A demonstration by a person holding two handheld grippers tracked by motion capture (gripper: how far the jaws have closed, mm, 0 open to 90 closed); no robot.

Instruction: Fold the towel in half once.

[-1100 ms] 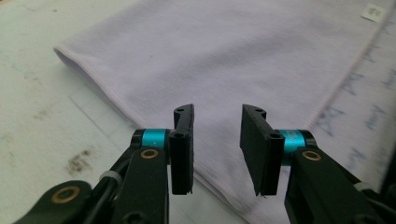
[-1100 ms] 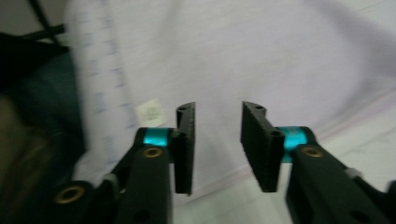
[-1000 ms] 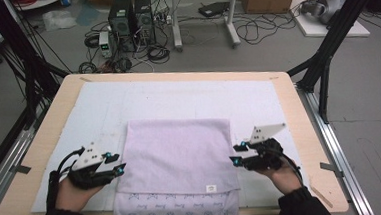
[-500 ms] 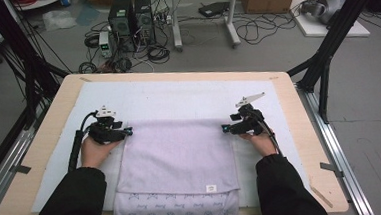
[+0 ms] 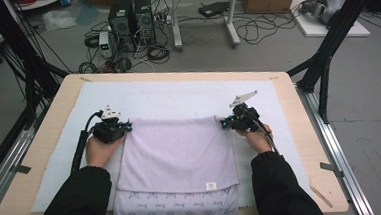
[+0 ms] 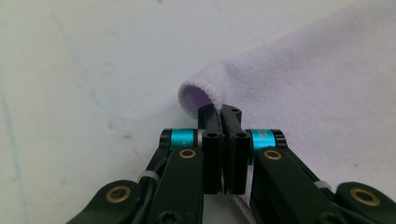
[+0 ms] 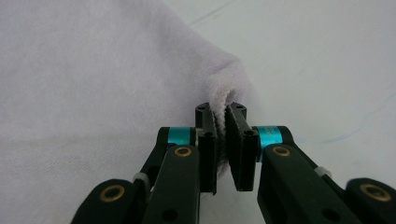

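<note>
A lavender towel (image 5: 176,148) lies folded on the white mat (image 5: 178,95), its near end with a printed pattern hanging over the table's front edge. My left gripper (image 5: 127,125) is at the towel's far left corner. Its jaws have just been closing and now stand shut, with a thin edge of towel (image 6: 303,84) pinched at the left gripper's tips (image 6: 219,109). My right gripper (image 5: 223,121) is at the far right corner. Its jaws have also just been closing, and a fold of towel (image 7: 93,70) is squeezed between the right gripper's tips (image 7: 219,108).
The wooden table (image 5: 301,146) has bare mat beyond and beside the towel. On the floor behind it stand computer towers (image 5: 132,16) and loose cables. Black frame legs (image 5: 326,59) rise at both sides.
Both hands moved from the towel's near sides up to its far corners. The jaws, open half a second ago, have closed on the corners.
</note>
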